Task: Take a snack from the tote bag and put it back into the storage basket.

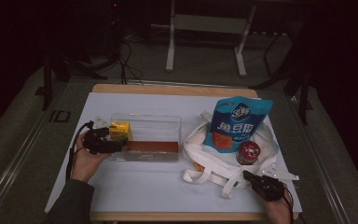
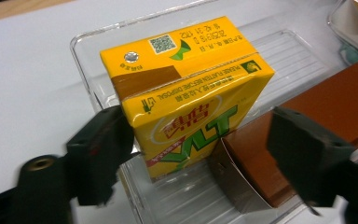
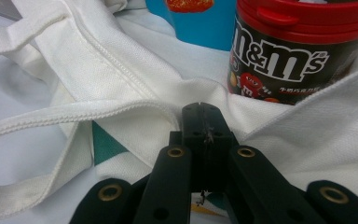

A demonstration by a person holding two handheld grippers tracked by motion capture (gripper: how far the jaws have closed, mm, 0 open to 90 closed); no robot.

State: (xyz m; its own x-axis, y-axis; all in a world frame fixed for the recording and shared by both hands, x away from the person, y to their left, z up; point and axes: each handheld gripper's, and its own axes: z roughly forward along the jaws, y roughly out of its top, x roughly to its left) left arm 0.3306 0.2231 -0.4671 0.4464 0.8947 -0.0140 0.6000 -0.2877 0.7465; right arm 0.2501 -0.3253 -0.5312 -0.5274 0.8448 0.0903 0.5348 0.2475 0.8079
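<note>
The yellow drink carton stands upright in the left end of the clear plastic tray, which serves as the landmark. A brown box lies flat in the tray along its near wall, just beside the carton. The left gripper sits at the tray's left end with its fingers spread on either side of the carton; one finger is at the carton's side and the other stands clear of it, so the carton is not clamped. To the right of the tray, a white cloth bag lies on the white tabletop. A blue snack pouch rests on the bag, and a round candy tub with a red lid lies on the bag on the side away from the tray. The right gripper rests at the bag's near right corner, well apart from the tray, with its fingers closed together; whether they pinch the cloth cannot be told
</note>
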